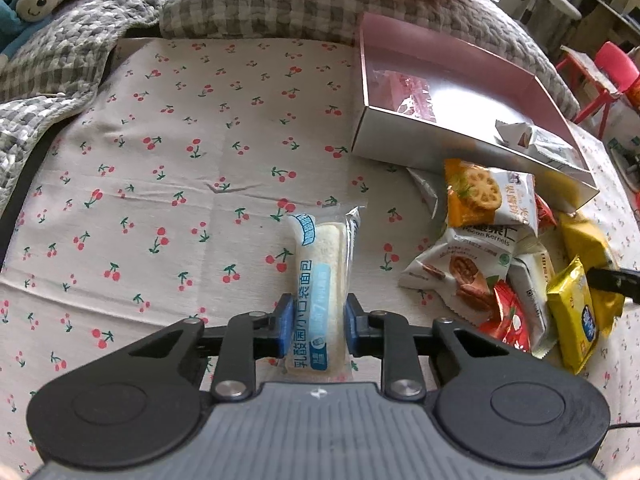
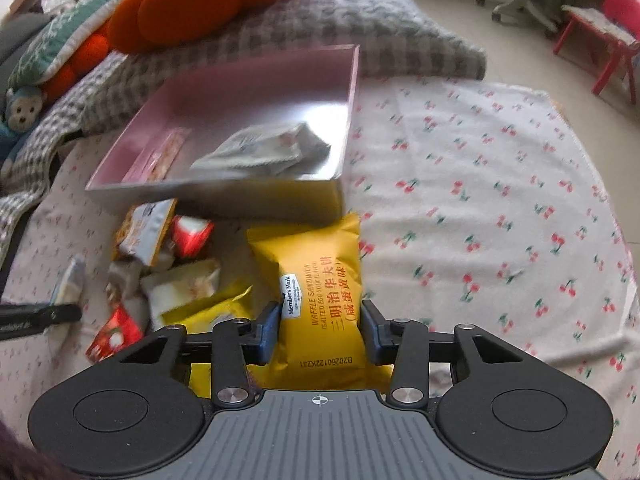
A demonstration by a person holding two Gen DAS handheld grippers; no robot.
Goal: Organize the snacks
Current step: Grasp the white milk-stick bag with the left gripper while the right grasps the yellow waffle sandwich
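The left tongs pinch a white bread packet; the right tongs pinch a yellow waffle sandwich packet.

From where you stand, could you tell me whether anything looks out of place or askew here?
Yes: the pink box sits tilted, its near corner propped on the heap of snack packets instead of lying flat on the cherry-print cloth. It holds only a couple of packets so far; the rest lie jumbled outside.
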